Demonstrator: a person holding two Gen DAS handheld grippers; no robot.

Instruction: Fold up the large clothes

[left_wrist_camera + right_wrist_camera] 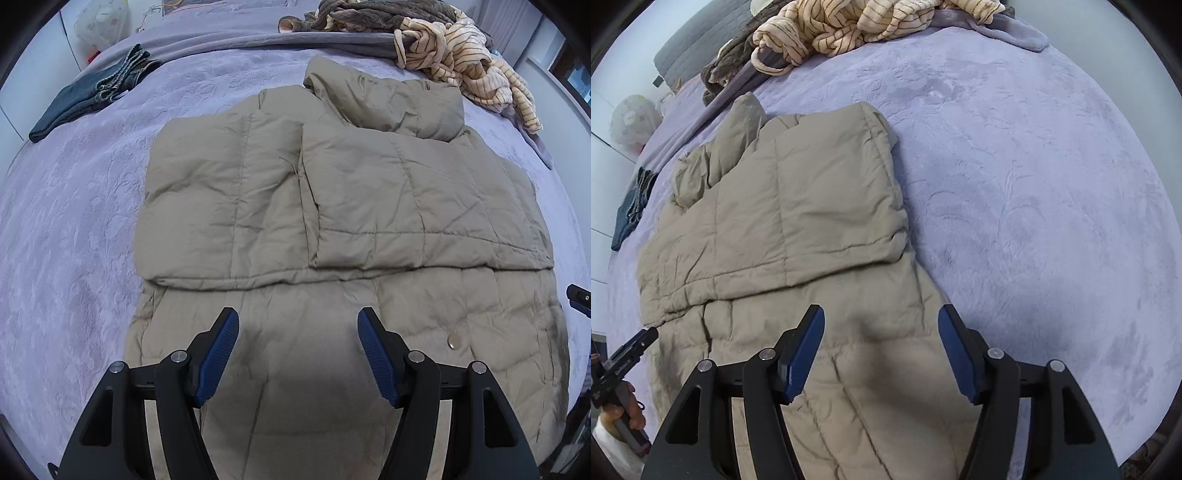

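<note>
With both sets of jaws apart and empty, I hold the left gripper [298, 354] and right gripper [881, 352] above the coat [332, 206], whose soft, bulky, springy padding calls for a deep grip on the hem nearest the tongs.

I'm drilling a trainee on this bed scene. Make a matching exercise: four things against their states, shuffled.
Things:
1. jacket
2. jeans
3. striped garment
4. left gripper

States:
A. crumpled heap at the far edge
B. folded small, off to the left
C. open, nothing between the jaws
D. spread flat, sleeves folded in

Pairs: 1-D, 2-B, 3-A, 4-C
</note>
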